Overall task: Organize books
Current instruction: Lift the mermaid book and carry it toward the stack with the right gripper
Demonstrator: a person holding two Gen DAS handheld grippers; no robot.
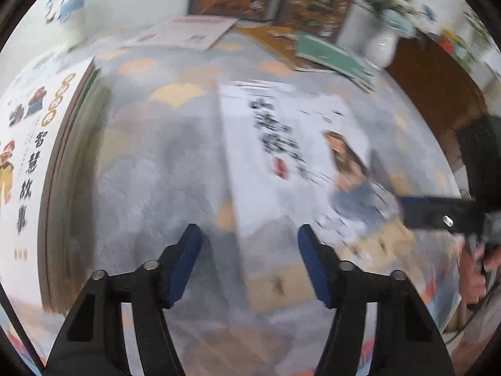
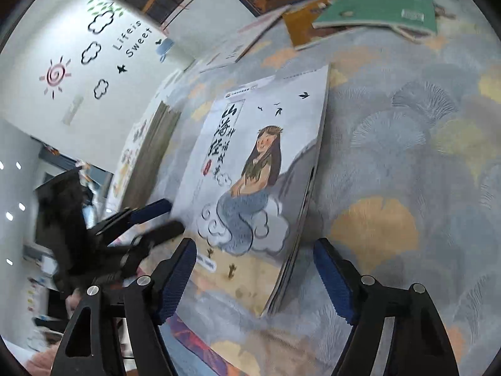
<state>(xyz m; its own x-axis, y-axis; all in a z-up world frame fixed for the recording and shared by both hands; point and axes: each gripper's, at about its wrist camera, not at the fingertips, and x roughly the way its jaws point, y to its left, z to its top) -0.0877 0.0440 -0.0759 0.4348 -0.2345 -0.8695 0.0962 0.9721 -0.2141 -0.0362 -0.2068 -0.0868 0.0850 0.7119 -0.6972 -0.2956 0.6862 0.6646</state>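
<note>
A pale book with a mermaid on its cover (image 2: pixel 250 169) lies flat on the patterned table, blurred in the left wrist view (image 1: pixel 300 163). My right gripper (image 2: pixel 253 275) is open, its fingers astride the book's near edge. My left gripper (image 1: pixel 249 260) is open over the book's left near corner; it also shows in the right wrist view (image 2: pixel 162 216), open beside the book's left edge. A thick white book with Chinese title (image 1: pixel 34 169) lies at the left. A green book (image 1: pixel 335 56) and a white booklet (image 1: pixel 188 33) lie at the back.
A white vase with flowers (image 1: pixel 380 47) stands at the back right next to the green book. An orange-brown book (image 2: pixel 300 28) lies under the green one (image 2: pixel 379 11). The table edge and dark floor lie at the right (image 1: pixel 438 94). A white wall with stickers (image 2: pixel 94 62) is behind.
</note>
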